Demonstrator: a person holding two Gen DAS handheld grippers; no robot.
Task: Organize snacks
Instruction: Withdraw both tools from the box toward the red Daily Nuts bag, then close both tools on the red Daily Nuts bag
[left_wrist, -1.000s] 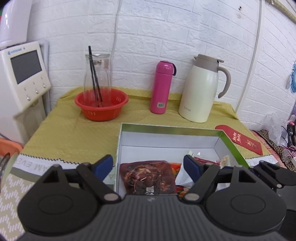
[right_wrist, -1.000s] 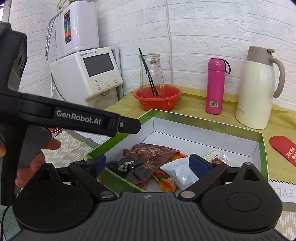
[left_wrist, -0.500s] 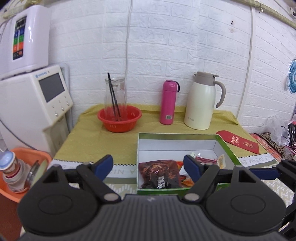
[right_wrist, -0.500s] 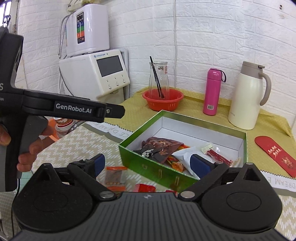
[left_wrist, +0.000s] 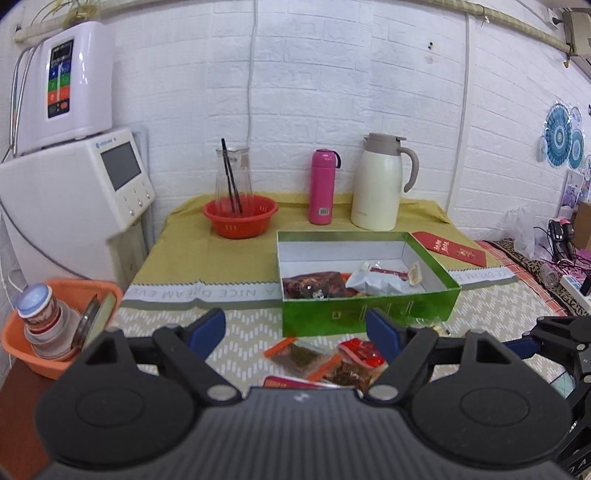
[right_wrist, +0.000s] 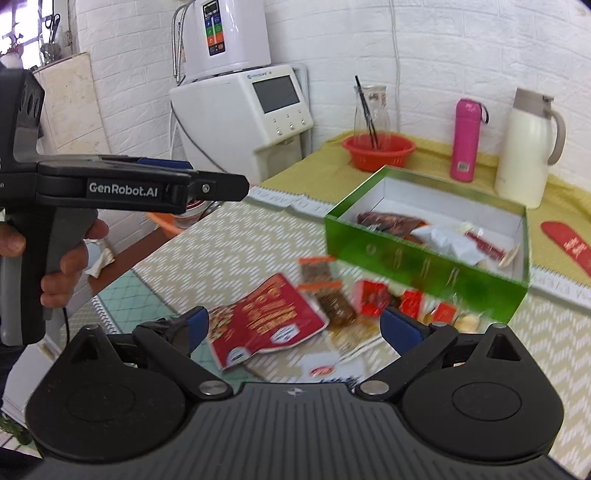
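Observation:
A green box (left_wrist: 369, 314) with a white inside stands open on the table, also in the right wrist view (right_wrist: 424, 266). In it lie a dark brown packet (left_wrist: 314, 284), a white packet (left_wrist: 373, 282) and a thin red stick snack (left_wrist: 388, 272). In front of the box several small loose snack packets (left_wrist: 299, 356) lie on the patterned cloth, with a large red packet (right_wrist: 266, 321) nearest me. My left gripper (left_wrist: 295, 330) hangs open above the loose packets and holds nothing. My right gripper (right_wrist: 298, 328) is also open and empty over the red packet.
At the back stand a red basket (left_wrist: 240, 218) holding a glass jug, a pink flask (left_wrist: 323, 186) and a white thermos jug (left_wrist: 380, 182). A red envelope (left_wrist: 448, 249) lies right of the box. A white dispenser (left_wrist: 74, 192) and an orange tub (left_wrist: 55, 332) are on the left. A hand (right_wrist: 62, 258) grips the left tool.
Both grippers have drawn back and slightly up from the green box. The box now looks smaller, and the loose packets in front of it have come into view. Both sets of jaws stayed open.

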